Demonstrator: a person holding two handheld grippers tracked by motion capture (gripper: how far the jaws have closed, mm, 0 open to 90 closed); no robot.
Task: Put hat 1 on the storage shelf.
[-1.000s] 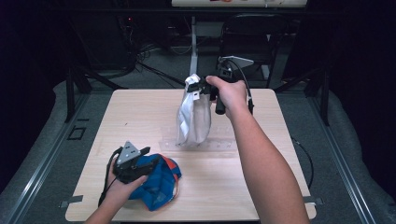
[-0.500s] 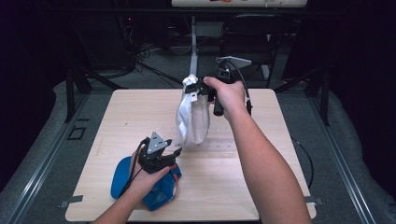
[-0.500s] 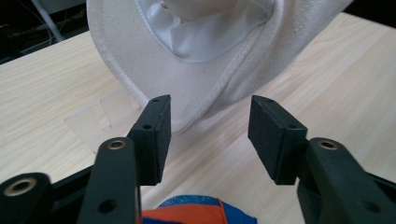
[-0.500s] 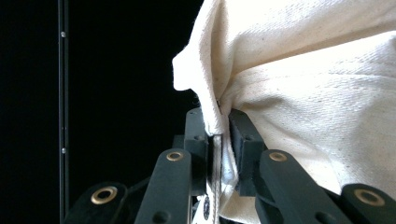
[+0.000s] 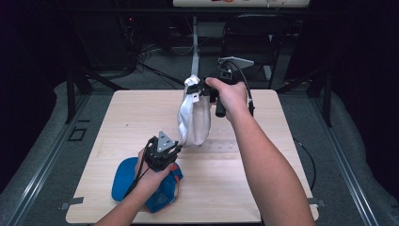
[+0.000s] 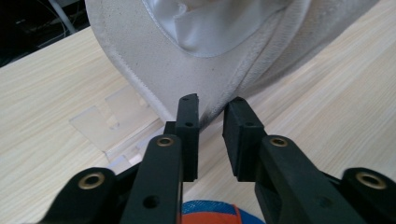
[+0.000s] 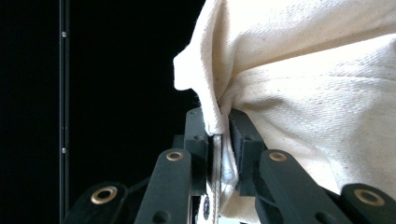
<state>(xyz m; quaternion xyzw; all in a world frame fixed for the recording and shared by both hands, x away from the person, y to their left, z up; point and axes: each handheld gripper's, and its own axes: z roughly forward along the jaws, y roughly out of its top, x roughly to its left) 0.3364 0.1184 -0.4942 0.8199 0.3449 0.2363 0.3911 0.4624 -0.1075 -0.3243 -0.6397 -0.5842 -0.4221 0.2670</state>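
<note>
In the high view, centre frame, the right hand-held gripper [image 5: 201, 89] lifts a white cloth bag [image 5: 194, 117] above the desk [image 5: 263, 155]; its own view shows the jaws clamped tight on the bag's seam. Lower left, the left hand-held gripper [image 5: 175, 147] sits over a blue and orange cloth [image 5: 126, 178]. Its view shows its jaws, which have just been closing, narrowly parted at the bag's lower hem, pads not pressing
</note>
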